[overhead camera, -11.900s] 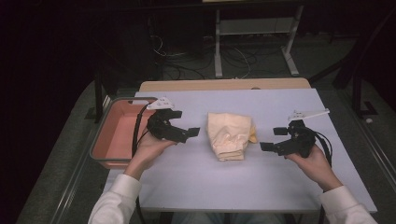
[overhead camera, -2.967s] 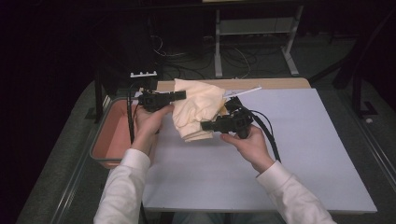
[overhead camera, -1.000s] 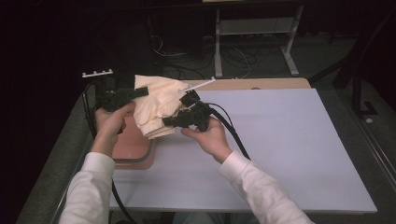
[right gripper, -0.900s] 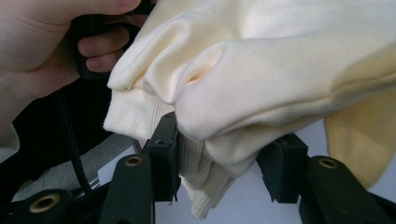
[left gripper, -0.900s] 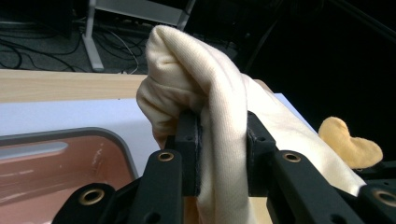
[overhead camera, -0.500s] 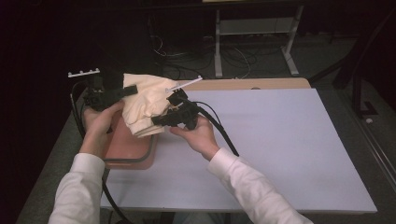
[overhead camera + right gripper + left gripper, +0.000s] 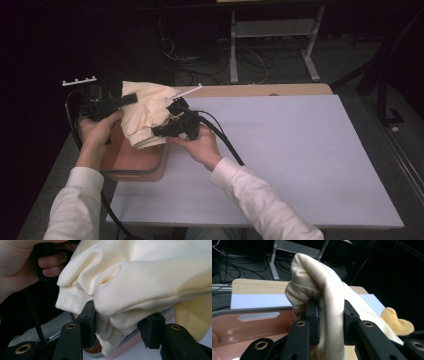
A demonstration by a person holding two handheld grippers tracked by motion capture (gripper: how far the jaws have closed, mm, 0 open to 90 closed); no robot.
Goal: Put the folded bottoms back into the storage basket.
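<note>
My sleeves come in from six o'clock in the high view, white cuffs on both forearms. My right hand (image 7: 200,146) carries the right gripper (image 7: 161,131), which points toward nine o'clock, its thick black cable (image 7: 225,142) trailing back across the pale lavender tabletop (image 7: 300,165). In the right gripper view its jaws stand partly apart with a fold and the ribbed hem of the cream-coloured knitted garment (image 7: 140,277) bulging between them; the cloth presses on the left pad, but whether the right pad bites it I cannot tell.

My left hand (image 7: 95,140) sits at the table's nine o'clock edge and holds the left gripper (image 7: 131,99), aimed toward three o'clock. In the left gripper view my jaws are clamped on a bunched ridge of the same garment (image 7: 324,300), the fabric squeezed thin between the pads and mushrooming above them.

The garment (image 7: 145,112) hangs between the two grippers, lifted above the salmon-pink rectangular plastic tray (image 7: 132,167) with its grey rim, which lies at the table's nine o'clock edge. Its slotted handle (image 7: 258,316) shows under my left jaws.

Farther, at twelve o'clock, the light wooden table edge (image 7: 260,90), then dark floor with tangled cables (image 7: 260,60) and a grey metal stand (image 7: 272,30).
</note>
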